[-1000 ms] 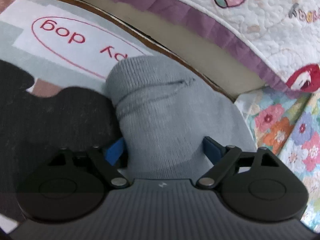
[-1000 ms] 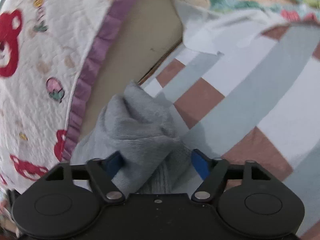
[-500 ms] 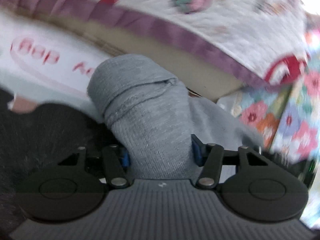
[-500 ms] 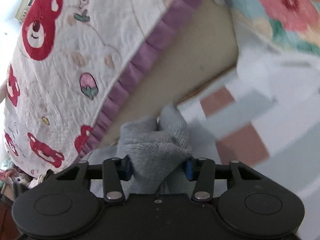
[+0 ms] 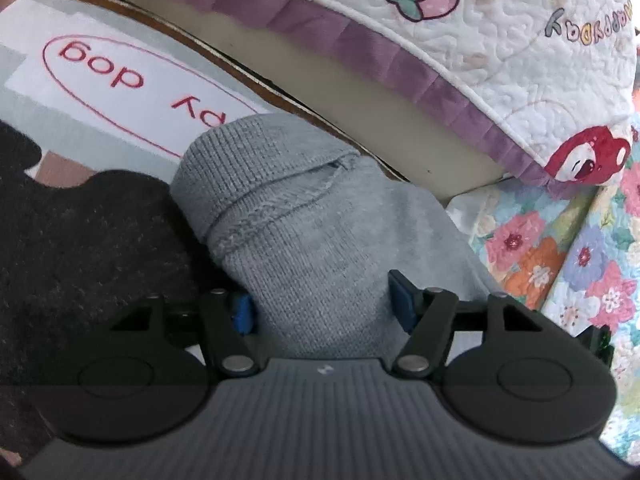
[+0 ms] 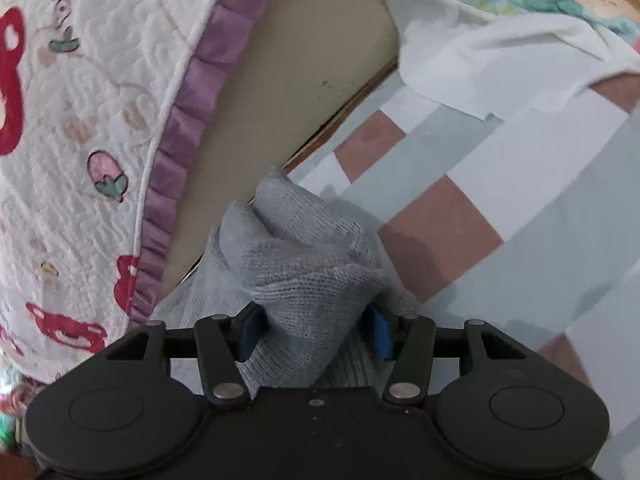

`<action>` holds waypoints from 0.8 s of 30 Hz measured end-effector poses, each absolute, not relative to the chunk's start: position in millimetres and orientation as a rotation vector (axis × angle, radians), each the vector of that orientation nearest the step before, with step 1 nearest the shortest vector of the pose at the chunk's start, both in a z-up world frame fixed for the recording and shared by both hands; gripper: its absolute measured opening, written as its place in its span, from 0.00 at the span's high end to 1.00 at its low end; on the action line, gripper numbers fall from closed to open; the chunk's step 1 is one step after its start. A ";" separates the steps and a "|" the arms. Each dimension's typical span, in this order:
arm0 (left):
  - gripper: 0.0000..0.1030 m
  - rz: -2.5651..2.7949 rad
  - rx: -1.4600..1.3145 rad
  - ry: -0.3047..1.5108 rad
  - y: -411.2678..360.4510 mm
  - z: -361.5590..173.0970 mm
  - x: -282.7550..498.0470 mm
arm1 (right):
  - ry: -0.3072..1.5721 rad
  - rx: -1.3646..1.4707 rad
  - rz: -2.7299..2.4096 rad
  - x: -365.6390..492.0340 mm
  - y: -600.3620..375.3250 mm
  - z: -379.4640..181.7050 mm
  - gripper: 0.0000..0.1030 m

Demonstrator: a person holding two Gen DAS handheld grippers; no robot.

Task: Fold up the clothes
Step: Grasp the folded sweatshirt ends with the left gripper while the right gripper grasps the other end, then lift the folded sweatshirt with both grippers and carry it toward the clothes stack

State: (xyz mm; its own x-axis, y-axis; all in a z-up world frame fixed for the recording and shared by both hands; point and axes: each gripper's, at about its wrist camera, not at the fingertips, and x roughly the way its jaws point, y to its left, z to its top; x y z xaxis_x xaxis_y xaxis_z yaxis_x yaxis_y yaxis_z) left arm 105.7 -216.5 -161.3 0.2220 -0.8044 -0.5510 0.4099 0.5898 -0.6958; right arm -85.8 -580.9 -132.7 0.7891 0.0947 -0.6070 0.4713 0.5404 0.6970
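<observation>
The grey knit garment (image 5: 304, 236) is pinched at two places at once. In the left wrist view the left tool (image 5: 322, 306) is clamped on a thick fold of it, with a ribbed band and a stitched seam rising ahead of the blue pads. In the right wrist view the right tool (image 6: 312, 330) is clamped on a bunched corner of the same grey knit (image 6: 296, 256). Holding two points this way looks meant to keep an edge under control so it can be spread or laid over; which stage of folding this is, the views do not settle.

Taking the garment as the landmark: it sits low over the checked bedsheet (image 6: 500, 208), a pattern of white, grey-green and dusty pink blocks. Whether it rests on the sheet or hangs just clear of it cannot be told. Just to its left in the left wrist view lies a dark knit piece (image 5: 88, 248), touching it.

Beyond the garment runs a beige board (image 5: 360, 92), and above that a white quilt (image 5: 500, 32) with a purple frill, strawberries and red bears. To the garment's right is a floral cloth (image 5: 560, 256).

Writing: the sheet carries a red oval (image 5: 132, 92) with upside-down letters, "dog" clear, the word before it partly hidden, ending "py". The quilt's small coloured lettering is too warped to read.
</observation>
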 end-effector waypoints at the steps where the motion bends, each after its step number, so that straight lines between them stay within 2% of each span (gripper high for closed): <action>1: 0.35 -0.877 -0.442 1.034 -217.4 -160.3 105.0 | 0.651 1.009 -0.257 -85.5 -581.4 -132.8 0.44; 11: 0.35 -0.903 -0.428 1.057 -214.3 -161.0 108.0 | 0.692 0.990 -0.314 -94.1 -574.5 -128.9 0.41; 12: 0.35 -0.910 -0.411 1.054 -215.0 -159.0 108.1 | 0.718 0.956 -0.350 -94.1 -569.6 -125.2 0.38; 13: 0.35 -0.913 -0.402 1.055 -215.5 -158.2 108.7 | 0.744 0.921 -0.387 -94.1 -564.7 -121.4 0.25; 14: 0.35 -0.916 -0.403 1.058 -215.1 -158.1 109.6 | 0.769 0.886 -0.423 -94.0 -559.8 -117.7 0.17; 16: 0.35 -0.914 -0.419 1.069 -213.6 -159.9 111.3 | 0.759 0.804 -0.425 -93.7 -552.0 -114.5 0.17; 21: 0.34 -0.919 -0.458 1.096 -211.7 -163.9 114.8 | 0.666 1.012 -0.359 -104.0 -570.2 -140.6 0.15; 24: 0.34 -0.922 -0.481 1.113 -211.3 -166.6 117.8 | 0.645 0.967 -0.305 -91.4 -568.4 -137.4 0.12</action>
State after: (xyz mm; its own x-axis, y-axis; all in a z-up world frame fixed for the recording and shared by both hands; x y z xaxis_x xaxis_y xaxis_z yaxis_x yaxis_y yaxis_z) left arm 117.8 -211.3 -166.6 0.1427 -0.8246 -0.5474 0.3848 0.5557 -0.7369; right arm -91.4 -568.4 -137.4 0.7747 0.0389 -0.6312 0.5130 0.5450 0.6632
